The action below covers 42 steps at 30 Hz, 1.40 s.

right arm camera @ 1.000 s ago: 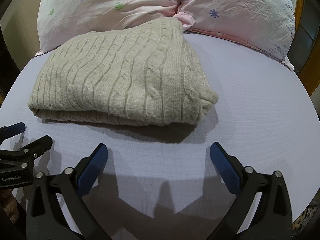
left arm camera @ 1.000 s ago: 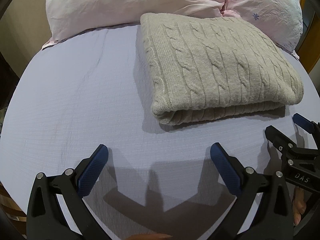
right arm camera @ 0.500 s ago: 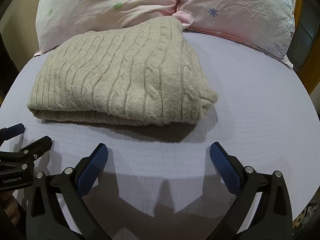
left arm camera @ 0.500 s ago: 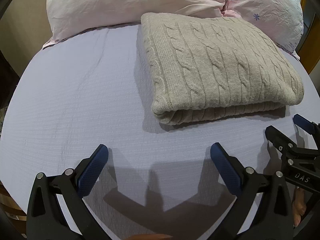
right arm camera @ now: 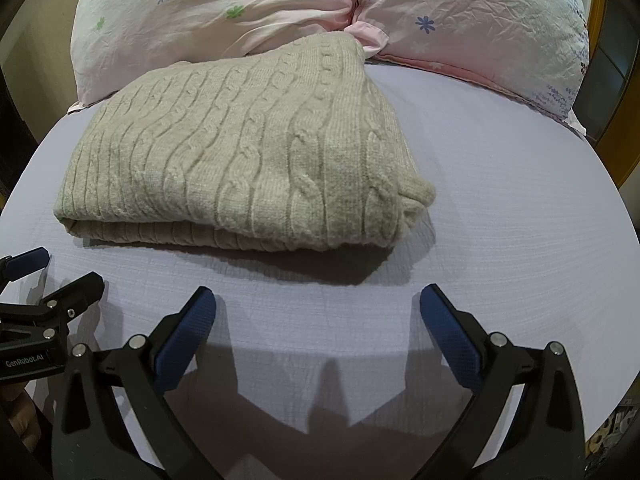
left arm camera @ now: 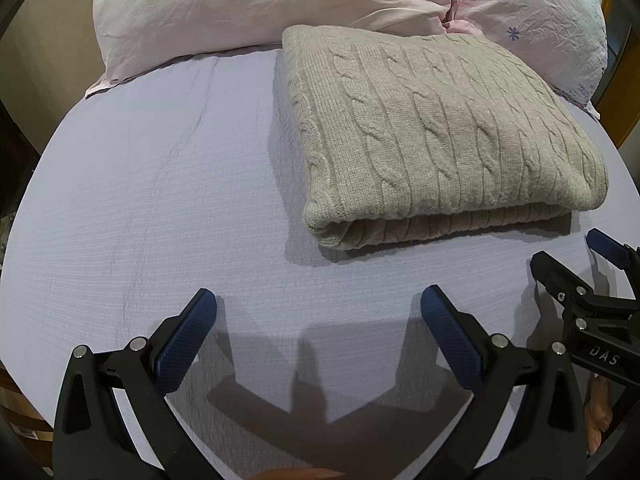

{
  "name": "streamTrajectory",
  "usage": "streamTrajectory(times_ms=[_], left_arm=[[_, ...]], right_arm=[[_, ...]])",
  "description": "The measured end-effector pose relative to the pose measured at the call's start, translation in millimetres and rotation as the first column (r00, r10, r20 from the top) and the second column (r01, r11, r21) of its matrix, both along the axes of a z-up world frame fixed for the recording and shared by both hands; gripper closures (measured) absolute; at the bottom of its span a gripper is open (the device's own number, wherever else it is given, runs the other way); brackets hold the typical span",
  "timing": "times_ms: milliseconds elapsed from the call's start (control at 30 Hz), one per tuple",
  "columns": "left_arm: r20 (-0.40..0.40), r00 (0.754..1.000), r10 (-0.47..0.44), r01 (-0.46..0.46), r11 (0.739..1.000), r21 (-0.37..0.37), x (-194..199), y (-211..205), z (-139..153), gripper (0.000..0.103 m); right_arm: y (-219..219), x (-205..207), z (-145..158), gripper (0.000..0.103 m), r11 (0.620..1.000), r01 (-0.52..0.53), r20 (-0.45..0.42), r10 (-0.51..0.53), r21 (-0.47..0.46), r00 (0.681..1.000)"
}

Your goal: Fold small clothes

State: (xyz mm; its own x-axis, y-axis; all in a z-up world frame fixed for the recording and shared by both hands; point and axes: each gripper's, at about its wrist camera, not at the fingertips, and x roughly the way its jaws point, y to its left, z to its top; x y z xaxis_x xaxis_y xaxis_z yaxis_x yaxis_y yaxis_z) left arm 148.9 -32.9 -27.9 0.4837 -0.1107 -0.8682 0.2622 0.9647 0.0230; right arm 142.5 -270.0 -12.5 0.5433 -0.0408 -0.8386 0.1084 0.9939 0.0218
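Observation:
A beige cable-knit sweater [left arm camera: 432, 132] lies folded into a thick rectangle on the lavender bed sheet [left arm camera: 160, 200], its far edge against the pillows. It also shows in the right wrist view [right arm camera: 240, 168]. My left gripper [left arm camera: 318, 316] is open and empty, above the sheet, near and left of the sweater's front fold. My right gripper [right arm camera: 318, 316] is open and empty, just in front of the sweater's front right corner. Each gripper shows at the edge of the other's view: the right one [left arm camera: 568, 256] and the left one [right arm camera: 56, 276].
Two pink flowered pillows [right arm camera: 224, 12] [right arm camera: 480, 20] lie along the head of the bed behind the sweater. The bed's left edge [left arm camera: 24, 216] drops off to a dark floor. A wooden frame [right arm camera: 616, 128] stands at the right.
Both grippers have drifted very slightly; the sweater appears a touch lower in the right wrist view. Nothing was grasped or released.

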Motion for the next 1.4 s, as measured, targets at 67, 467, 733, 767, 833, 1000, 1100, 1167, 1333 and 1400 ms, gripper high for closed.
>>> streamTrajectory(times_ms=[67, 467, 733, 767, 833, 1000, 1100, 1167, 1333, 1400], left_arm=[[0.001, 1.000, -0.001, 0.001, 1.000, 0.000, 0.0, 0.1, -0.1, 0.001], [0.000, 1.000, -0.002, 0.002, 1.000, 0.000, -0.1, 0.0, -0.1, 0.001], [0.000, 1.000, -0.001, 0.001, 1.000, 0.000, 0.1, -0.1, 0.1, 0.001], [0.000, 1.000, -0.001, 0.001, 1.000, 0.000, 0.1, -0.2, 0.1, 0.001], [0.000, 1.000, -0.001, 0.001, 1.000, 0.000, 0.1, -0.4, 0.2, 0.001], [-0.006, 1.000, 0.000, 0.000, 1.000, 0.001, 0.6, -0.2, 0.2, 0.001], [-0.006, 1.000, 0.000, 0.000, 1.000, 0.001, 0.1, 0.6, -0.2, 0.001], [-0.006, 1.000, 0.000, 0.000, 1.000, 0.001, 0.5, 0.1, 0.1, 0.001], [-0.010, 1.000, -0.002, 0.002, 1.000, 0.005, 0.9, 0.6, 0.1, 0.001], [-0.009, 1.000, -0.002, 0.002, 1.000, 0.005, 0.8, 0.6, 0.1, 0.001]], right_arm=[[0.0, 0.0, -0.1, 0.002, 1.000, 0.000, 0.000, 0.000, 0.000, 1.000], [-0.7, -0.1, 0.1, 0.002, 1.000, -0.002, -0.001, 0.002, 0.000, 1.000], [-0.7, -0.1, 0.1, 0.002, 1.000, -0.002, -0.001, 0.002, 0.000, 1.000], [-0.8, -0.1, 0.2, 0.002, 1.000, -0.002, -0.001, 0.002, 0.000, 1.000], [-0.7, -0.2, 0.1, 0.002, 1.000, -0.001, -0.001, 0.001, 0.000, 1.000], [-1.0, -0.1, 0.2, 0.002, 1.000, -0.002, -0.001, 0.002, 0.000, 1.000], [-1.1, -0.4, 0.0, 0.002, 1.000, -0.003, -0.001, 0.003, 0.000, 1.000], [-1.1, -0.5, -0.1, 0.002, 1.000, -0.003, -0.001, 0.003, 0.000, 1.000], [-1.1, -0.8, -0.3, 0.002, 1.000, -0.003, -0.001, 0.003, 0.000, 1.000], [-1.3, -0.7, -0.3, 0.002, 1.000, -0.004, -0.001, 0.004, 0.000, 1.000]])
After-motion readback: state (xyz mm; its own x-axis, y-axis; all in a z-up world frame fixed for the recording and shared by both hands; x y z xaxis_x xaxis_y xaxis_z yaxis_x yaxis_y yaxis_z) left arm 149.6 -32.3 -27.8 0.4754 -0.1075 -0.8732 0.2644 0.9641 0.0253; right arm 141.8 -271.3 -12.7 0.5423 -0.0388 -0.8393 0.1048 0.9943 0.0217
